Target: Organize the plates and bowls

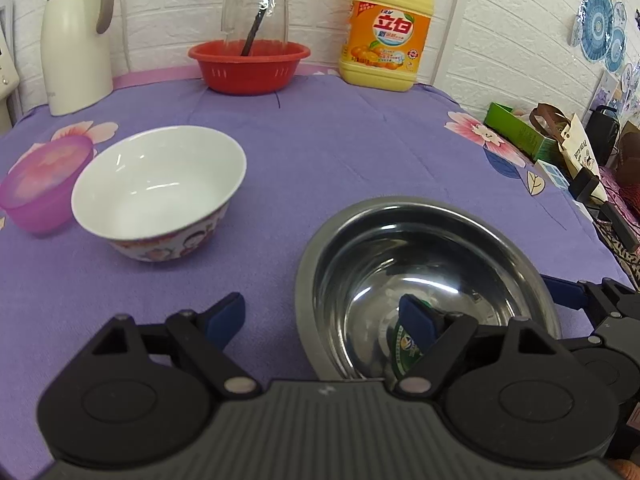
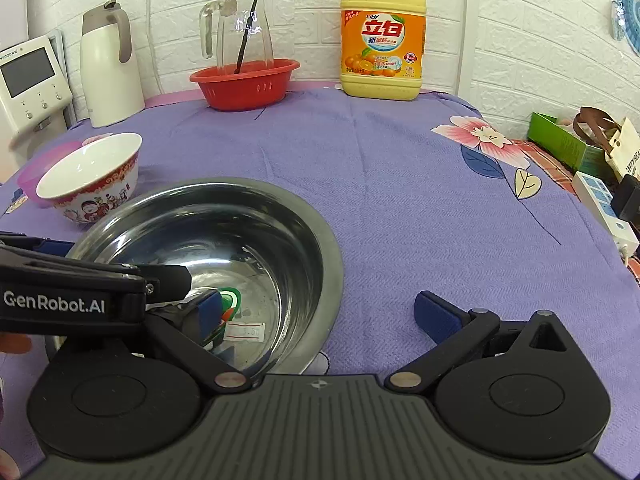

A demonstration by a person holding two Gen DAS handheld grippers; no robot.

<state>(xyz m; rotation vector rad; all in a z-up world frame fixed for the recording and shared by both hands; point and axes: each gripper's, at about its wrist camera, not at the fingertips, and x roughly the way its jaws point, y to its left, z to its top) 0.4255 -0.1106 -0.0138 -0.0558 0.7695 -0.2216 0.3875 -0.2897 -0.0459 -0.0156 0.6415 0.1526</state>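
A steel bowl [image 1: 424, 276] stands on the purple tablecloth, also in the right wrist view [image 2: 224, 248]. My left gripper [image 1: 322, 314] is open and straddles its near-left rim, one finger inside the bowl. My right gripper [image 2: 320, 312] is open and straddles its near-right rim, one finger inside. A white ceramic bowl [image 1: 160, 192] with a patterned outside stands to the left, also in the right wrist view [image 2: 90, 180]. A pink plastic bowl [image 1: 42, 184] stands left of it.
A red basket [image 1: 248, 64] holding a glass jug [image 1: 256, 4], a yellow detergent bottle [image 1: 386, 32] and a white thermos [image 1: 74, 36] stand along the back wall. A green box [image 1: 520, 130], a bag and a power strip [image 2: 604, 208] crowd the right edge.
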